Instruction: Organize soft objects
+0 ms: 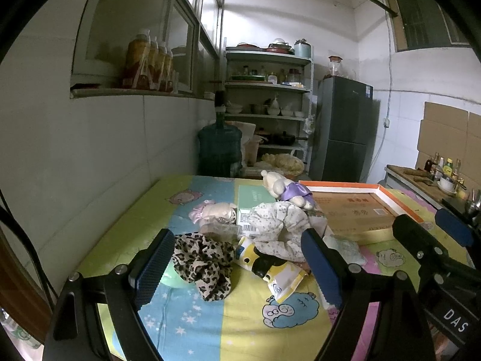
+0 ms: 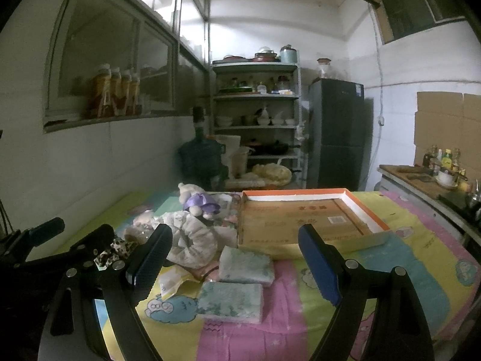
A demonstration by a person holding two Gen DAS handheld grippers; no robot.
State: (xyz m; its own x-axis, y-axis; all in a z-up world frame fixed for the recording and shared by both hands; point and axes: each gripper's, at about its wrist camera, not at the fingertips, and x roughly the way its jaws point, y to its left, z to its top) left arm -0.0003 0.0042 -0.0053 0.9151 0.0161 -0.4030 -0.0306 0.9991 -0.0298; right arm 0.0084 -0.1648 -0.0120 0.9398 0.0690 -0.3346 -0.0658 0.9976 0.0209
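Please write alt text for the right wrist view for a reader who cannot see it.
The open right gripper hovers above two soft tissue packs on a cartoon-print cloth, gripping nothing. Behind lie a floral scrunchie, a plush toy in a purple dress and an empty orange-rimmed box.

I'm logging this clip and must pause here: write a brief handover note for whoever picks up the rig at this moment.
Left tool: open, empty, over the leopard-print scrunchie and yellow soft pouch.
Right tool: open, empty, over two wrapped tissue packs.
Also loose on the cartoon sheet: floral scrunchie, plush toy in purple, pink-trimmed soft item.
Orange-rimmed cardboard tray: appears empty.
Done: nothing visibly sorted.
Left: probably move every soft item into the tray.
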